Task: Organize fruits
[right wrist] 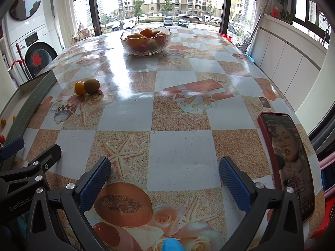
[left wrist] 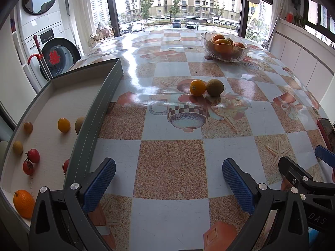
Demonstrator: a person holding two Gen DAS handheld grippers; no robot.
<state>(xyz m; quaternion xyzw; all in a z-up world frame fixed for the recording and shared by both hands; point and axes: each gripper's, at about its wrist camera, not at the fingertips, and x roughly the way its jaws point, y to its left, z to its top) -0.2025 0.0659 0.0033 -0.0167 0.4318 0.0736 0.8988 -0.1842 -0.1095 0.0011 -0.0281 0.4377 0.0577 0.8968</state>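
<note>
Fruits lie in three places. Farthest left, a shallow grey-walled tray [left wrist: 98,108] with a pale, finely ribbed floor holds small round pieces: red tomatoes [left wrist: 31,161] on a stem, a smooth yellow fruit [left wrist: 63,124], dull yellow-brown ones, and a pebbly-skinned mandarin [left wrist: 23,203] at the near corner. On the glossy worktop [left wrist: 171,163], covered by a checkered oilcloth printed with starfish, cups and roses, a shiny orange [left wrist: 197,87] sits touching a matte, rough green-brown fruit [left wrist: 215,87]. Well beyond them, to the right, a scalloped clear glass bowl [left wrist: 225,49] is piled with oranges. A red-cased phone [right wrist: 286,163] with a lit screen lies flat near the right edge.

The left claw [left wrist: 168,179] hovers just right of the tray wall, its blue, cross-hatched pads spread wide and gripping nothing. The right claw [right wrist: 164,185] is likewise spread wide over bare oilcloth, touching nothing, with the phone just beside its right finger.
</note>
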